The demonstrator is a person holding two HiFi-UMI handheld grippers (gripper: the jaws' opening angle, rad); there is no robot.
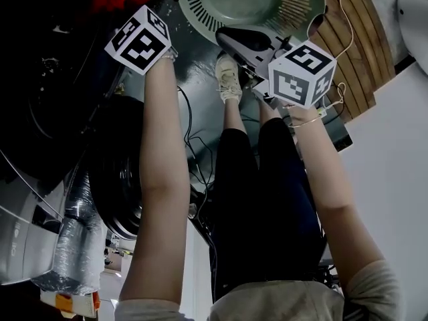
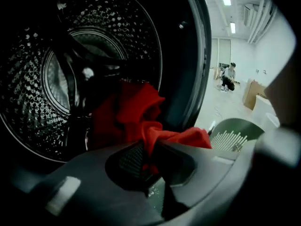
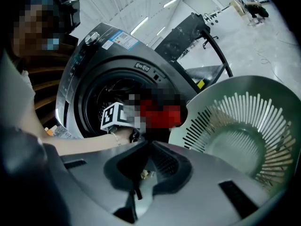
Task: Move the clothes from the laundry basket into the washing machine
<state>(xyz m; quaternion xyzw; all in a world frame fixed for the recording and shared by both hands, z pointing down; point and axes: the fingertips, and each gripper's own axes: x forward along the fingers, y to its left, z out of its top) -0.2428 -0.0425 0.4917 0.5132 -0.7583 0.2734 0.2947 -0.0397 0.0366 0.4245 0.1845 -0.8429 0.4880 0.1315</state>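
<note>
A: Left gripper (image 2: 151, 157) status?

B: Clenched on the red garment (image 2: 134, 112) — a fold is pinched between the pads, as seen in the left gripper view. The rest is bunched just above the jaws, at the mouth of the washing machine (image 3: 80, 72).

A: Is it inside yet?

B: Partly, as judged. The bulk is seen against the drum (image 2: 51, 79) opening, at 11 o'clock from the jaws. One tail is draped toward 3 o'clock on the laundry basket (image 2: 235, 134) side, apparently still short of the door rim.

A: So which relation matters?

B: The drum centre lies at 10 o'clock from the tool and deeper along its pointing line. The garment's long axis is run roughly from 10 to 3 o'clock, across the rim. If it were released here, the tail would probably be left hung over the lip. A push deeper toward 10 o'clock is called for first.

A: Right gripper (image 3: 140, 175)?

B: Closed on nothing and held at the basket rim. In its own view the basket is at 2 o'clock and the machine at 10 o'clock, well apart. No clothes can be made out in the basket. The left hand is much the nearer to the drum — the move is judged to be its alone.
</note>
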